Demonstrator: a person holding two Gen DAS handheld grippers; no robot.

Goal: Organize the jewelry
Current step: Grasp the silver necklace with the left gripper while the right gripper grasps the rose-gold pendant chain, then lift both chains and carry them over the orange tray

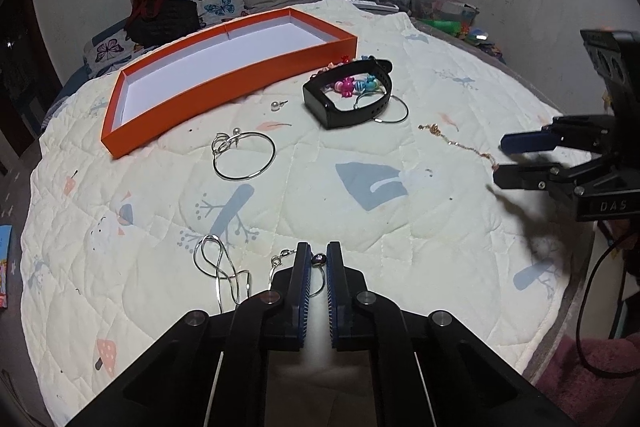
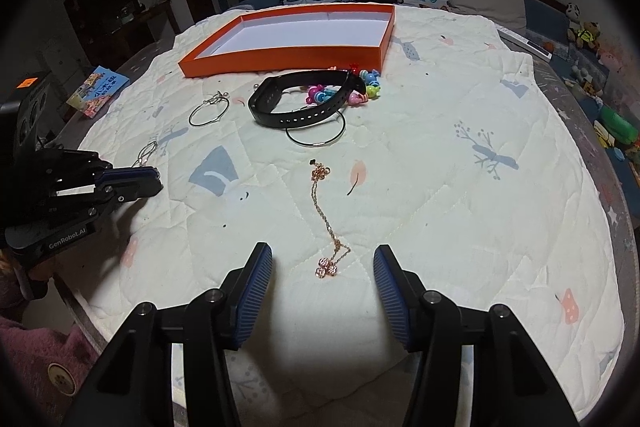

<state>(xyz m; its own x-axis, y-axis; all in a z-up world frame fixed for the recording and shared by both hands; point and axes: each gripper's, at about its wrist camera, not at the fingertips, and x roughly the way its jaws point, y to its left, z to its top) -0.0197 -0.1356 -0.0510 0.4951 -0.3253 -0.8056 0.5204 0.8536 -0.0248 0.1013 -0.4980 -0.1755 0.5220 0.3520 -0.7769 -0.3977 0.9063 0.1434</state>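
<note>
**Left tool pinched shut at silver necklace; right tool open over gold chain**

Surface: a round counter under a pale quilted cover printed with small motifs. An orange tray with a white inside lies at the far side, nothing in it.

Left tool: jaws drawn nearly together near the counter's near edge. A small dark pendant sits right at the tips, in the narrow gap; whether the pads actually pinch it cannot be told. The silver necklace lies looped on the cover just left of the tool, its chain running in under the left finger.

Right tool: jaws apart, pads clear of everything. The near end of a rose-gold chain, with its clover charms, lies on the cover between the fingers, untouched; the rest runs away toward the middle of the counter.

Other pieces, all outside the tray:
- black wristband, on its edge, near the tray's right corner
- coloured bead charms seen inside and behind the wristband
- thin hoop bangle partly under the wristband
- silver bangle with pearl ends, in front of the tray
- single pearl stud beside the tray wall
</note>
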